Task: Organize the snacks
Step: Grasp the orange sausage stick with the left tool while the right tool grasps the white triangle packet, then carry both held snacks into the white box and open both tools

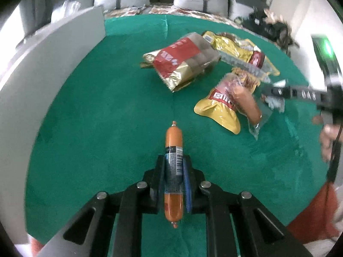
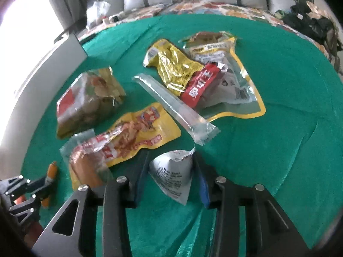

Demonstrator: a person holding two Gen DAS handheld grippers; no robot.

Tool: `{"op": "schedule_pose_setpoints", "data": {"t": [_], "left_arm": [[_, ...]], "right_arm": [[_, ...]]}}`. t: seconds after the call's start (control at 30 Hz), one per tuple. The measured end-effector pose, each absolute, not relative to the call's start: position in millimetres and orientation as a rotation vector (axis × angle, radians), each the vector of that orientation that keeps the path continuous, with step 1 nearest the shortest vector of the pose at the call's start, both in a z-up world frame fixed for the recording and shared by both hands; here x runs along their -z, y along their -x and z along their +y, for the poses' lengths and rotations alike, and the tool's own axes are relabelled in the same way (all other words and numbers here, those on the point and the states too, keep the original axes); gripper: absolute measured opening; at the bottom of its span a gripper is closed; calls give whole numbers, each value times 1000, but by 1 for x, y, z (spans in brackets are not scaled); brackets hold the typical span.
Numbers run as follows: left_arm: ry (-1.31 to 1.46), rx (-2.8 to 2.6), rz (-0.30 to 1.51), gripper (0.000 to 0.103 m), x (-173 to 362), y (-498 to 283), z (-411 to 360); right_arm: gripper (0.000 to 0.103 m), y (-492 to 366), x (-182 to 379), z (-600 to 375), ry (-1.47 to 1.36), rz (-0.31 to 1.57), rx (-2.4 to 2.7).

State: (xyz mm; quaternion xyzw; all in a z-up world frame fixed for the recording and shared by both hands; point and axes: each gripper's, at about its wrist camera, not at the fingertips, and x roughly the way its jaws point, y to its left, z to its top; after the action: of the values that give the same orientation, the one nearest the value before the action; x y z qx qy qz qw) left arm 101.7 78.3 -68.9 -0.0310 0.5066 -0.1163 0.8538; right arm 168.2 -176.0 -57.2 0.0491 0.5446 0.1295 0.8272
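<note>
Sausage label hidden by left hand-held gripper fingers.

We saw a green cloth, an orange sausage with a dark label, a yellow pouch, a red wrapper and a floral bedspread.

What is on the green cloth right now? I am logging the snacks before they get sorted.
sausage stick: one, orange, in left gripper.
white pouch: one, between right gripper's fingers.
red-gold bag: one, cloth's middle.
yellow packs: three or so, piled centre.
red bar: one, on the pile.
clear long sachet: one, across the pile.
wrapped sausage: one, beside a yellow pack.
green cloth: one.
left gripper: black, shut.
right gripper: black.
</note>
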Motion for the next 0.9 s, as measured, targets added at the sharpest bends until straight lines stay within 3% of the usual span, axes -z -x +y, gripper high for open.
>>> {"op": "schedule_pose_setpoints", "data": {"t": [0.23,0.53,0.7,0.9], "left_arm": [[262,312,1071,15,64,-89,108],[361,345,996,15,32,-80,128],[420,332,933,15,-6,-74,165],[476,184,819,15,-72,-77,267]], "right_arm": [[42,-114,35,-201,-207,1140,-334],[42,-63,46,-187,-239,1224,-361],[42,-74,38,-139,-259,1259,-453],[42,-119,-27,-32,-269,1174,-667]]}}
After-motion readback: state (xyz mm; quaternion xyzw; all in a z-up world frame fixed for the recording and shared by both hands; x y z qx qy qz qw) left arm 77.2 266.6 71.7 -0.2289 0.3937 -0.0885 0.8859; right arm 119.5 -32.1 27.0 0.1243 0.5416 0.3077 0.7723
